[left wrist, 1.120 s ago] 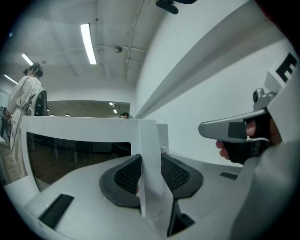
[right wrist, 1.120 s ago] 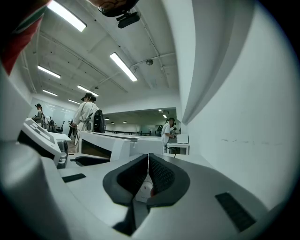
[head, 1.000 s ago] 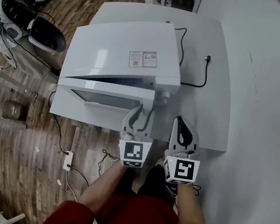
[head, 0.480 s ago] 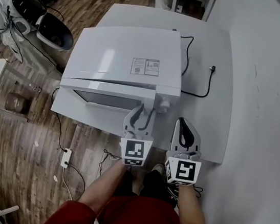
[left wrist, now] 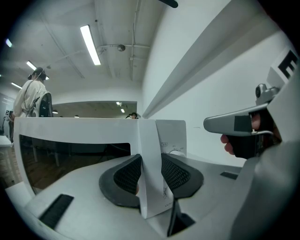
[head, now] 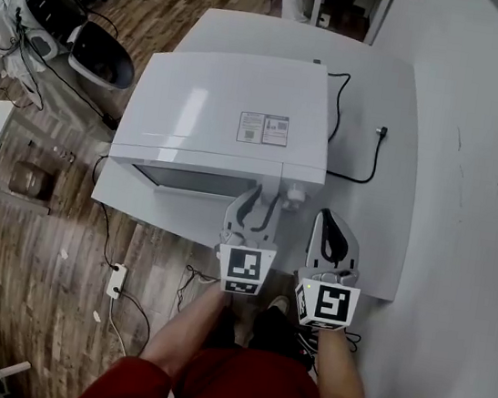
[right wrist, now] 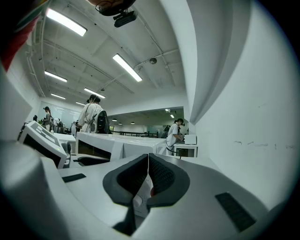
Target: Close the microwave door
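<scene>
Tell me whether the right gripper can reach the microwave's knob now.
Probably yes: the right gripper, shut and empty, sits just right of the knob, nothing between; the left gripper clamps the door edge beyond it.

A white table (head: 385,213) carries the microwave (head: 224,112). Right of the microwave, a black cord (head: 353,179) lies on it.

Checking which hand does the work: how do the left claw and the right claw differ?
The white left claw with dark ribbed pads is clamped on the free edge of the white microwave door; the matching right claw has its pads pressed together on nothing. The left claw touches the door; the right claw hangs to its right, touching nothing. Both point forward, side by side.
</scene>
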The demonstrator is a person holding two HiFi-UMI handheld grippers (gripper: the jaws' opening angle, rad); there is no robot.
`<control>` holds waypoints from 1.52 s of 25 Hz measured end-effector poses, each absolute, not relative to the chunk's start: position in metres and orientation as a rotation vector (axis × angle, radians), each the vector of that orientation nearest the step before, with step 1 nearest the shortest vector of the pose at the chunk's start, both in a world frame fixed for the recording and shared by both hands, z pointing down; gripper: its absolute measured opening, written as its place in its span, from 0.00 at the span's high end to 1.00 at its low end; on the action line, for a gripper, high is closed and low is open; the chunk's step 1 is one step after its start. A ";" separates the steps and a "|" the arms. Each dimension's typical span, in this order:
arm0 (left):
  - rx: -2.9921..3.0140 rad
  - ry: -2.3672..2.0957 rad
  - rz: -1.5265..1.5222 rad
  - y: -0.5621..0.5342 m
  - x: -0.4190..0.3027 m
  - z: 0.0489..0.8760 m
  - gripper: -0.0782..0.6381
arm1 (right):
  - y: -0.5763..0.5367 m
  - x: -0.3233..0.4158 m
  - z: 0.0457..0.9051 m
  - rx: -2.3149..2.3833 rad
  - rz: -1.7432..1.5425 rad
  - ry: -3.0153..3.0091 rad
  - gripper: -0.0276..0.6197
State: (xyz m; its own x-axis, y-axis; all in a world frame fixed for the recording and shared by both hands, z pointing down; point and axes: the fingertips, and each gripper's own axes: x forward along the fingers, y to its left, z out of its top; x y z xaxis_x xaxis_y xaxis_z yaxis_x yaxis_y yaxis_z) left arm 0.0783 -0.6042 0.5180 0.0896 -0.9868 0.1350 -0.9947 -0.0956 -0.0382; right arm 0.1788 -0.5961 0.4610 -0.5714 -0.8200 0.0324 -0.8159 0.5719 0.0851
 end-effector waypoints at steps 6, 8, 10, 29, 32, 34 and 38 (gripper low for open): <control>2.280 -2.060 0.198 -0.605 0.079 0.520 0.68 | -0.597 0.176 0.463 1.435 -0.072 -2.712 0.91; 2.278 -2.059 0.201 -0.604 0.079 0.520 0.68 | -0.596 0.176 0.462 1.440 -0.070 -2.712 0.91; 2.280 -2.057 0.209 -0.604 0.079 0.520 0.68 | -0.595 0.176 0.461 1.445 -0.076 -2.715 0.91; 2.295 -2.133 0.091 -0.555 0.042 0.442 0.68 | -0.578 0.159 0.411 1.437 -0.070 -2.798 0.91; 2.276 -2.141 0.082 -0.551 0.029 0.427 0.68 | -0.578 0.150 0.395 1.419 -0.099 -2.806 0.91; 2.243 -2.140 0.085 -0.549 0.020 0.417 0.68 | -0.577 0.144 0.384 1.397 -0.097 -2.810 0.91; 2.233 -2.188 0.034 -0.545 0.004 0.383 0.69 | -0.574 0.133 0.351 1.368 -0.108 -2.846 0.91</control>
State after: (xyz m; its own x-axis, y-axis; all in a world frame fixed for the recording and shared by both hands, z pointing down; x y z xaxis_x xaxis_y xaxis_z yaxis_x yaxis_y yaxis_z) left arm 0.0045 -0.5450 0.3833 0.0203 -0.9994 0.0263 -0.9998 -0.0205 -0.0047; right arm 0.1335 -0.5744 0.3512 -0.6250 -0.7793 -0.0461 -0.7805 0.6228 0.0536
